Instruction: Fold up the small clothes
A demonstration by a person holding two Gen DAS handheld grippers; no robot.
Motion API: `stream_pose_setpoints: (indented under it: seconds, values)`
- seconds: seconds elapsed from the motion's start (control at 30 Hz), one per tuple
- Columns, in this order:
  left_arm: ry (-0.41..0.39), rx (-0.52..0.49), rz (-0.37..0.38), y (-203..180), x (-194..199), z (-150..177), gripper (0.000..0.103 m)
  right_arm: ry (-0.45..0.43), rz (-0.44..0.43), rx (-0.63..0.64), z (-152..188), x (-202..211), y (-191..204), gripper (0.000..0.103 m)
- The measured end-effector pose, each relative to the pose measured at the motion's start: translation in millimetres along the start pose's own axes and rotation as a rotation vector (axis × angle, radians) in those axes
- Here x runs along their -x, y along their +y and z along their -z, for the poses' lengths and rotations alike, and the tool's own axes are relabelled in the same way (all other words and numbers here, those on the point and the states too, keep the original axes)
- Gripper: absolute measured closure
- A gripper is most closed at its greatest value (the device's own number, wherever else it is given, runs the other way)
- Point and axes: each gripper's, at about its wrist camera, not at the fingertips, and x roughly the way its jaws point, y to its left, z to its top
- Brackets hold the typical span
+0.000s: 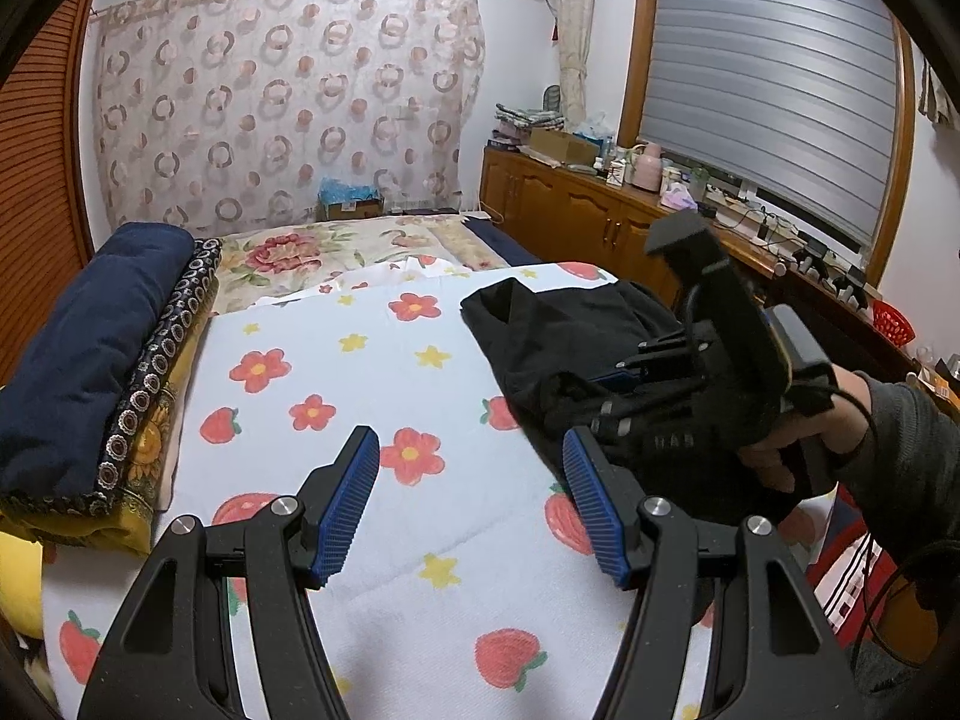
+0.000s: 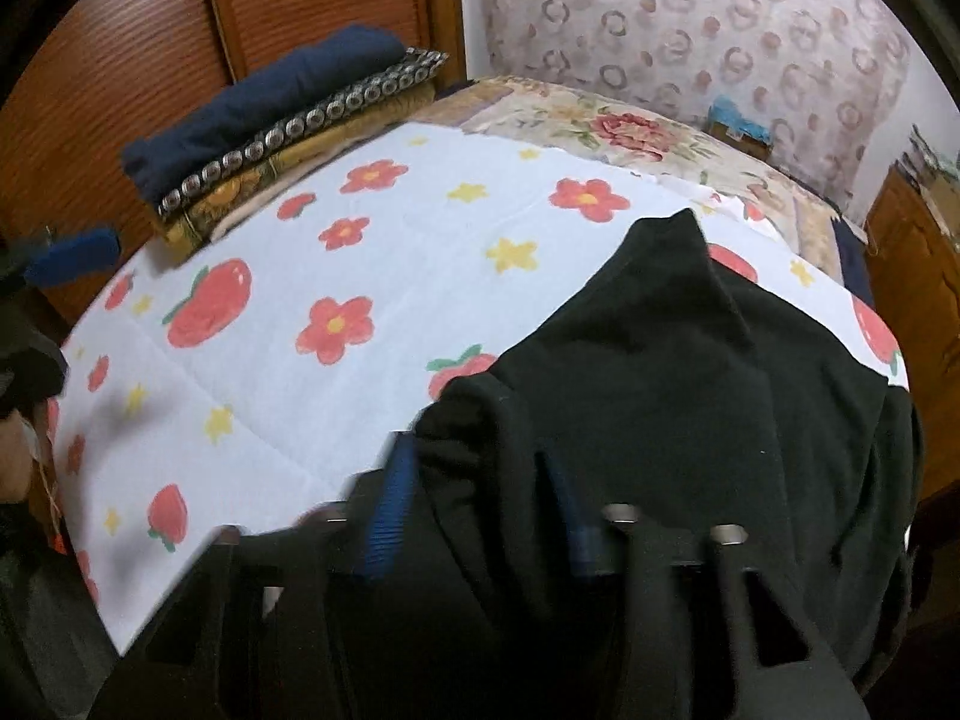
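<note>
A black garment (image 1: 570, 336) lies crumpled on the right side of a white sheet printed with flowers and strawberries (image 1: 372, 372). My left gripper (image 1: 474, 498) is open and empty, above the sheet just left of the garment. My right gripper (image 1: 636, 378) is seen from the side, down in the garment. In the right wrist view the garment (image 2: 690, 372) fills the lower right, and my right gripper (image 2: 480, 510) has its blue pads (image 2: 390, 510) apart with black cloth bunched between them; the image is blurred.
Folded blankets, dark blue on top (image 1: 90, 348), are stacked at the left edge of the bed. A wooden cabinet (image 1: 576, 210) cluttered with items runs along the right wall under a window blind. A patterned curtain (image 1: 282, 102) hangs behind the bed.
</note>
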Motion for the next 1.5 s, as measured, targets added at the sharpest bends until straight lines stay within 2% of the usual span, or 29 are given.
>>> stream_pose_setpoints:
  seconds: [0.03,0.07,0.27,0.43,0.5,0.63,0.7,0.8,0.83,0.97,1.07,1.13,1.37,1.5]
  values:
    - [0.002,-0.001,0.000,-1,-1,0,0.038,-0.014,0.010,-0.006,0,2,-2,0.091]
    - [0.004,-0.002,0.001,-1,-2,0,0.038,-0.030,0.012,-0.009,1,6,-4,0.092]
    - [0.021,-0.014,0.011,-5,-8,1,0.038,-0.152,0.081,-0.049,-6,54,-30,0.093]
    - [0.029,-0.022,0.018,-10,-10,3,0.038,-0.189,0.234,-0.100,-12,81,-78,0.093]
    - [0.032,-0.025,0.022,-11,-10,4,0.038,-0.187,0.299,-0.157,-11,89,-106,0.093]
    - [0.046,-0.028,0.030,-16,-15,5,0.038,-0.138,0.370,-0.372,3,84,-168,0.093]
    - [0.051,-0.032,0.032,-18,-17,6,0.038,-0.088,0.394,-0.405,11,70,-179,0.086]
    - [0.059,-0.039,0.037,-22,-19,8,0.038,-0.058,0.409,-0.384,22,55,-173,0.069]
    - [0.062,-0.039,0.039,-23,-20,8,0.038,-0.059,0.407,-0.374,24,55,-169,0.060]
    - [0.073,-0.046,0.052,-31,-24,10,0.038,-0.092,0.415,-0.342,38,68,-151,0.051]
    - [0.084,-0.054,0.065,-39,-27,12,0.038,-0.108,0.459,-0.318,54,84,-134,0.048]
    - [0.088,-0.062,0.071,-45,-30,13,0.038,-0.118,0.459,-0.297,65,92,-119,0.048]
    - [0.124,-0.086,0.107,-63,-39,18,0.038,-0.122,0.341,-0.224,127,112,-47,0.048]
    - [0.146,-0.102,0.127,-73,-44,23,0.038,-0.100,0.273,-0.222,152,116,-29,0.048]
